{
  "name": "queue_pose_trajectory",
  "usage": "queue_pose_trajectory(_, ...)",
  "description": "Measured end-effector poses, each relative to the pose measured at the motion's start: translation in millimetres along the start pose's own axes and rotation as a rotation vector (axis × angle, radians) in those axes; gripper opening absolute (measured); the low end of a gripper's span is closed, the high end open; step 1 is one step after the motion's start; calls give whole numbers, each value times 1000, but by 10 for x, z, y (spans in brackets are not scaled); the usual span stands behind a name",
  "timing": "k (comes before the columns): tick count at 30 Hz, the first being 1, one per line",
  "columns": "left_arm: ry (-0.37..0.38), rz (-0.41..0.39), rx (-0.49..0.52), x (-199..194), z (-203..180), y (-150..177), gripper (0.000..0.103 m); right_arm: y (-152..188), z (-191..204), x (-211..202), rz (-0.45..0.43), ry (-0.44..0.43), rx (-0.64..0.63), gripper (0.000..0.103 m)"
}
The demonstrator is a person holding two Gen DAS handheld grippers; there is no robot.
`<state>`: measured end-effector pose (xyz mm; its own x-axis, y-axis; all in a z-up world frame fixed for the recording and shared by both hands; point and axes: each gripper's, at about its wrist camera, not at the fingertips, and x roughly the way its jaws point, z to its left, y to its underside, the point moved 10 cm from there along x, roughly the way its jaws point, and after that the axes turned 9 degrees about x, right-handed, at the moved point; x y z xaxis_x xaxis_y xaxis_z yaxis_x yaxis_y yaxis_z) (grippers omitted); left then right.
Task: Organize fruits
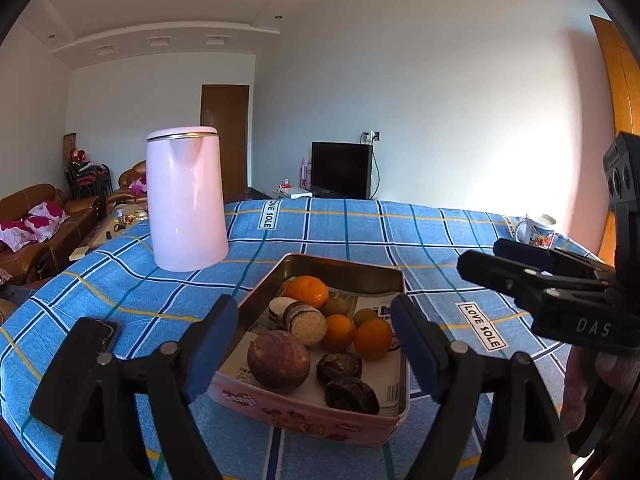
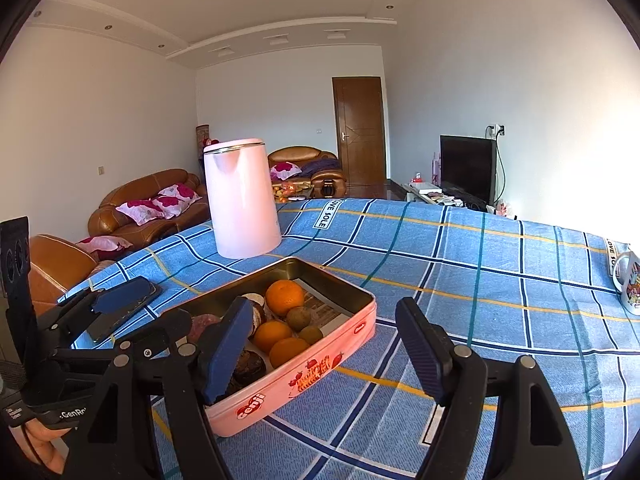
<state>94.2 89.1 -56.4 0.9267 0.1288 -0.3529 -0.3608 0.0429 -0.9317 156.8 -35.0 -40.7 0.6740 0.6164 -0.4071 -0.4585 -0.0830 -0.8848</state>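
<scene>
Pink tin [image 1: 312, 412] sits on the blue-checked tabletop [image 1: 440, 240], holding oranges [image 1: 307, 290], a passion fruit [image 1: 278, 361] and dark round pieces. Left hand-held gripper [image 1: 316, 344] spread wide, straddling the tin, holding nothing, likely lining up a pick. Right hand-held gripper [image 2: 320, 352] also spread, empty, just beside the tin. Pink kettle [image 1: 185, 200] behind.
</scene>
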Motion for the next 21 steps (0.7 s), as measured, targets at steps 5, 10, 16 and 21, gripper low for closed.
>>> queue_pose_trajectory(5, -7, -11, 1, -24, -17, -20, 91, -8, -58, -109, -17, 11, 8, 75)
queue_pose_trajectory(10, -7, -16, 6, -40, -47, -38, 92, -3, -75, -210, -32, 16, 7, 75)
queue_pose_trajectory(16, -10, -20, 15, -70, -84, -60, 96, -20, -124, -336, -54, 23, 17, 78)
queue_pose_trajectory(21, -17, -26, 19, -96, -89, -82, 100, -58, -133, -413, -77, 23, 18, 82)
